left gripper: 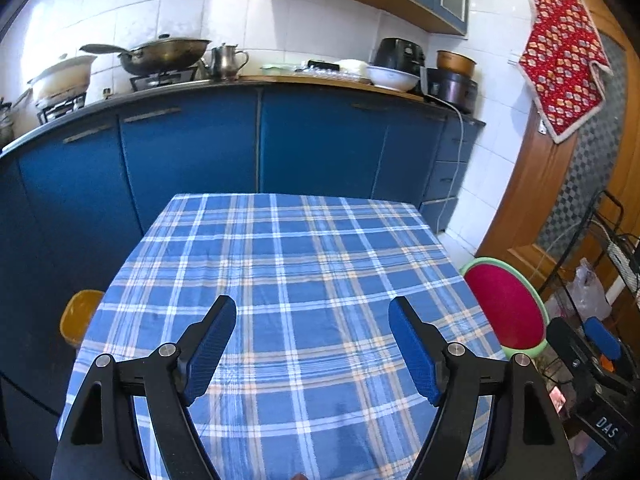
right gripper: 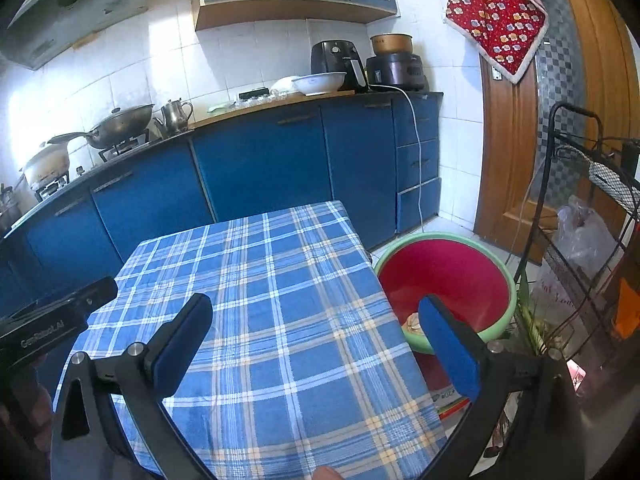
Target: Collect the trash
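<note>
A table with a blue plaid cloth point(left gripper: 288, 280) fills the middle of both views point(right gripper: 272, 300); I see no trash lying on it. My left gripper point(left gripper: 312, 312) is open and empty above the near half of the cloth. My right gripper point(right gripper: 316, 312) is open and empty over the table's right edge. A red basin with a green rim point(right gripper: 452, 280) stands on the floor right of the table, with some pale scraps point(right gripper: 414, 324) at its bottom. The basin also shows in the left wrist view point(left gripper: 508, 308).
A yellow bin point(left gripper: 78, 316) stands on the floor left of the table. Blue kitchen cabinets point(left gripper: 240, 144) run behind, with a wok point(left gripper: 164, 54), kettle and appliances on top. A black wire rack point(right gripper: 580, 240) with plastic bags stands at the right by a wooden door.
</note>
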{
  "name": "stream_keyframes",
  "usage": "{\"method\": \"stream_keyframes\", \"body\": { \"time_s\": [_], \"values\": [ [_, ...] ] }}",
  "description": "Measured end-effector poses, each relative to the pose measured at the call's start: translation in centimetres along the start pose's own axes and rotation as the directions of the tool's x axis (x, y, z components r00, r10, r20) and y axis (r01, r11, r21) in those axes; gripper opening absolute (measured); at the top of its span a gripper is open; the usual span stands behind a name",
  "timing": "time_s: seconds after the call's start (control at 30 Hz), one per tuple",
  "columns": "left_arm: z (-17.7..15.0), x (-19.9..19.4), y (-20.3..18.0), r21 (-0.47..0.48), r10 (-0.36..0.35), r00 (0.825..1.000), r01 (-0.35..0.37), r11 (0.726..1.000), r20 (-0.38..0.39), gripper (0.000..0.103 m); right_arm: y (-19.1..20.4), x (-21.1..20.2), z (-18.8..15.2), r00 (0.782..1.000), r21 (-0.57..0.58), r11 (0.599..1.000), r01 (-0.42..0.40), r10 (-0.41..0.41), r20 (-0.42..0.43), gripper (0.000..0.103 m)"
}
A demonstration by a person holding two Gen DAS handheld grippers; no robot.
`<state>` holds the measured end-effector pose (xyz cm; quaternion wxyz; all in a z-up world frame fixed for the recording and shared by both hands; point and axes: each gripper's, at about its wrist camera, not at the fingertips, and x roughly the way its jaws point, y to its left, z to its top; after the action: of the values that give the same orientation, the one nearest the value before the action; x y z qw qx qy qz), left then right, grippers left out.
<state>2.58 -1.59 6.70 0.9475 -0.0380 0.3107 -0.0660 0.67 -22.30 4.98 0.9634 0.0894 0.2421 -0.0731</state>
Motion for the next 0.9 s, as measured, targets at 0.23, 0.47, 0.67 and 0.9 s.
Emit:
{"method": "stream_keyframes", "body": {
  "time_s": [0.23,0.47,0.67,0.9],
  "values": [
    [-0.15,0.09,0.32,-0.022,0.001,1.000,-0.001,1.000,0.009,0.080,-0.02,0.20,-0.07,1.000,-0.001,1.000,0.002,-0.002,-0.008,0.101],
    [-0.24,-0.07,0.08,-0.006,0.007,1.000,-0.007,1.000,0.024,0.080,-0.05,0.22,-0.05,1.000,-0.001,1.000,0.002,-0.002,-0.010,0.101],
    [-0.27,-0.13,-0.10,0.001,0.009,1.000,-0.009,1.000,0.026,0.080,-0.23,0.26,-0.16,1.000,0.005,1.000,0.003,-0.003,-0.011,0.101],
    [-0.27,-0.14,-0.12,0.002,0.011,1.000,-0.011,1.000,0.027,0.080,-0.28,0.23,-0.17,1.000,0.003,1.000,0.003,-0.003,-0.011,0.101]
  ]
}}
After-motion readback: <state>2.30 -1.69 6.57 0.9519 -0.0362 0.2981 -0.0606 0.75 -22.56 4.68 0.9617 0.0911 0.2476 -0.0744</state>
